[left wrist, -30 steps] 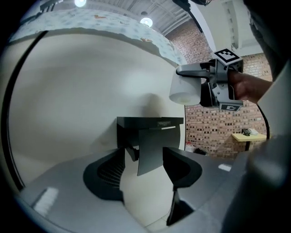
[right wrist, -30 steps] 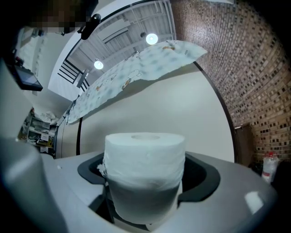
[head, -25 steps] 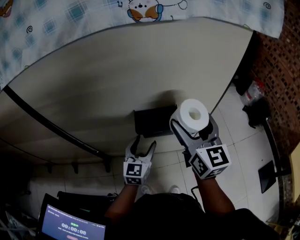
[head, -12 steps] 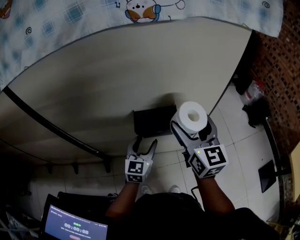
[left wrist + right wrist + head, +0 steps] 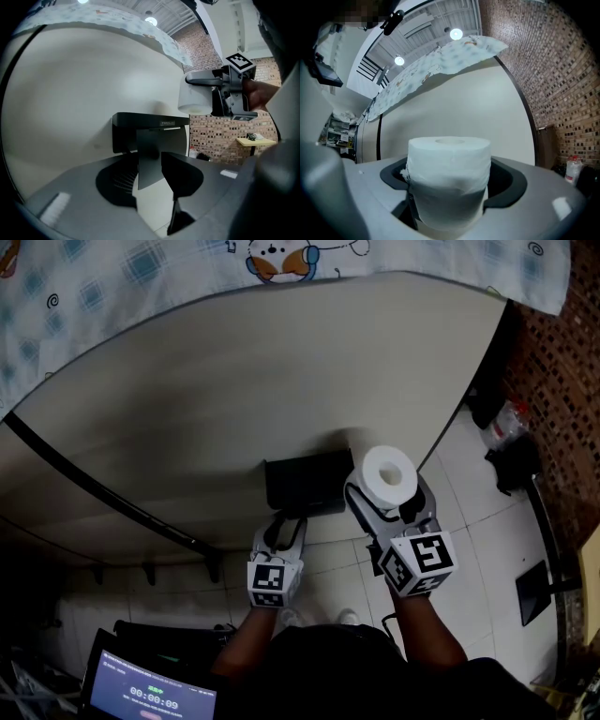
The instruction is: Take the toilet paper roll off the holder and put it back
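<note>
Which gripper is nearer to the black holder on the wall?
Left. The left gripper is at the holder, jaws having just been closing onto its flap. The right gripper holds the toilet roll near the holder's right end.

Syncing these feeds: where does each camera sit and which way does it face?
Head view: on the person's head, facing steeply down at the black wall-mounted holder; both forearms, left tool and right tool show.
Left gripper view: on the left tool, looking along its jaws, which have just been closing onto the holder's dark grey flap.
Right gripper view: on the right tool, looking along jaws gripping the white toilet paper roll.
Shared: all three show the roll.
</note>
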